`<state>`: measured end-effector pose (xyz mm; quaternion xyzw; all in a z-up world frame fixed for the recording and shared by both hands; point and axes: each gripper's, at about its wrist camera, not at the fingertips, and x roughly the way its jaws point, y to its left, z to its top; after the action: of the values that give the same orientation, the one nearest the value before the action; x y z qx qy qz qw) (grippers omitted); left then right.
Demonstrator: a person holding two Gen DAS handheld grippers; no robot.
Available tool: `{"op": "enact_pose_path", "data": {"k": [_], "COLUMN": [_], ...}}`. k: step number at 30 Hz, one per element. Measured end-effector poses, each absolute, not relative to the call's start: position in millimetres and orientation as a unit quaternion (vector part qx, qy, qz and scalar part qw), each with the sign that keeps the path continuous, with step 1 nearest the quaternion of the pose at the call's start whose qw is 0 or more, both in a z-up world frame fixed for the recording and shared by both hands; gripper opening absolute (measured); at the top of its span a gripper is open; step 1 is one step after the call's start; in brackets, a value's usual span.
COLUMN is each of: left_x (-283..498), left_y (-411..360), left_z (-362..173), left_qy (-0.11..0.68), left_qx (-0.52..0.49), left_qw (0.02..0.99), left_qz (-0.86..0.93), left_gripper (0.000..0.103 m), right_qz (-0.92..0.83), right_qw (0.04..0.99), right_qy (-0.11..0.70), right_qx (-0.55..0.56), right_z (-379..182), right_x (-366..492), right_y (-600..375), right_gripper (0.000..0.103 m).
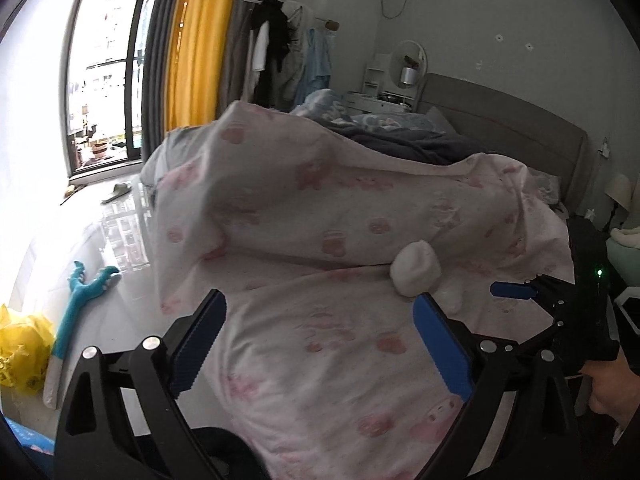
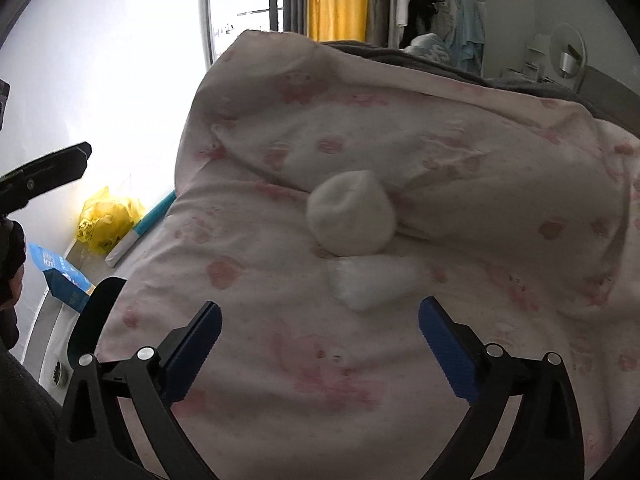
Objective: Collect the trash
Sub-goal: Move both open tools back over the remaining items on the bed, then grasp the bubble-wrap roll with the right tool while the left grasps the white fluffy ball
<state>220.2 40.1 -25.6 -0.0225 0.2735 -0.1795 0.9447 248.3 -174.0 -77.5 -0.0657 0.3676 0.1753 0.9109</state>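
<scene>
A white crumpled paper ball (image 2: 351,213) lies on the pink-patterned quilt (image 2: 460,152). A second, flatter white wad (image 2: 370,280) lies just in front of it. My right gripper (image 2: 320,320) is open and empty, a little short of the flat wad. In the left wrist view the ball (image 1: 416,272) and the small wad (image 1: 452,298) sit just beyond my right fingertip. My left gripper (image 1: 320,320) is open and empty above the quilt (image 1: 320,208). The right gripper (image 1: 532,292) shows there at the right edge.
A yellow plastic bag (image 2: 106,218) lies on the floor left of the bed, next to a blue carton (image 2: 64,278) and a teal long-handled tool (image 1: 80,300). A slipper (image 1: 116,192) lies near the balcony door. Clothes hang at the back wall.
</scene>
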Motion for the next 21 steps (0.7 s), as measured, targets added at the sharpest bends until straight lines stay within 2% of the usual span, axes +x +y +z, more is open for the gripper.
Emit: {"op": "enact_pose_path", "data": {"k": [21], "left_x": [266], "left_y": [-25], "left_z": [-48], "left_qy": [0.289], "left_qx": [0.002], "left_qw": [0.927], "left_qz": [-0.238], "left_gripper": [0.096], "right_qz": [0.203], "right_qw": [0.891], "right_qy": [0.404], "right_qx": [-0.026], "right_z": [-104], "right_x": [298], "right_y": [-208], "right_gripper": [0.100]}}
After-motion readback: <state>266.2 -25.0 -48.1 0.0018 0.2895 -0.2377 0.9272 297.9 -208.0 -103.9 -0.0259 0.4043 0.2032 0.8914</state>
